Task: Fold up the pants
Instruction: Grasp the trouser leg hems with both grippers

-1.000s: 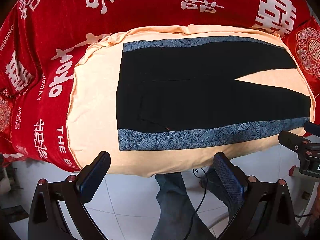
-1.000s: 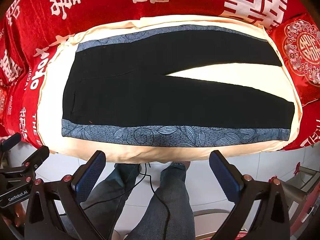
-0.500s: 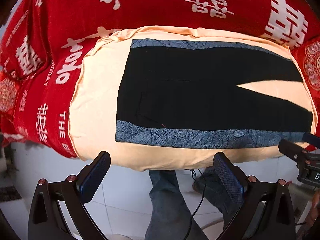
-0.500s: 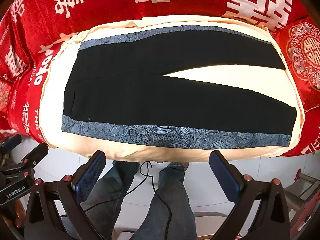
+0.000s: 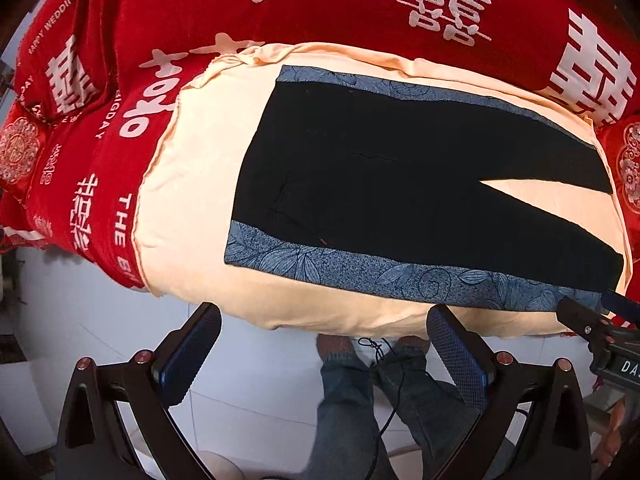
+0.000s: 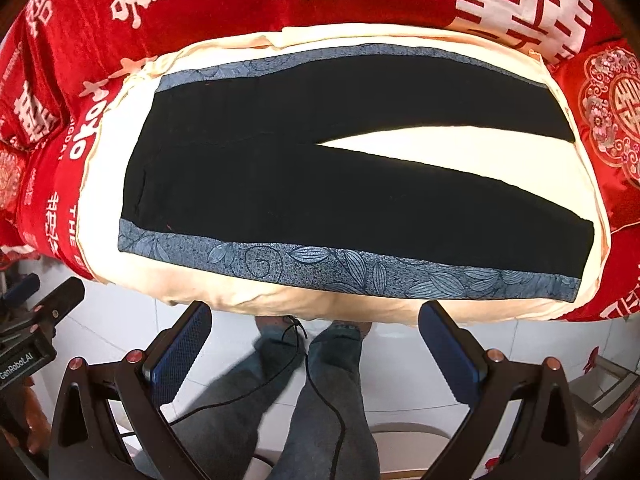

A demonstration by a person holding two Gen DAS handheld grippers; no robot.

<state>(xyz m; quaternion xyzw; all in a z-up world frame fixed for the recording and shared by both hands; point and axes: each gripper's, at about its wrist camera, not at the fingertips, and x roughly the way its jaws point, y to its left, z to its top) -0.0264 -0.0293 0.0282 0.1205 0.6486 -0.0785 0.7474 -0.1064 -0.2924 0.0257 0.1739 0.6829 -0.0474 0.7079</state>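
The pants (image 6: 344, 168) lie flat and unfolded on a cream sheet (image 6: 100, 184), waist to the left, legs splayed to the right with a wedge of sheet between them; a blue leaf-print band runs along the near edge. Spread this way, both ends are reachable for a first fold. The sheet covers a red cloth (image 6: 224, 12). Both tools hover off the near edge, empty: left gripper (image 5: 324, 344) and right gripper (image 6: 316, 340), jaws wide apart.
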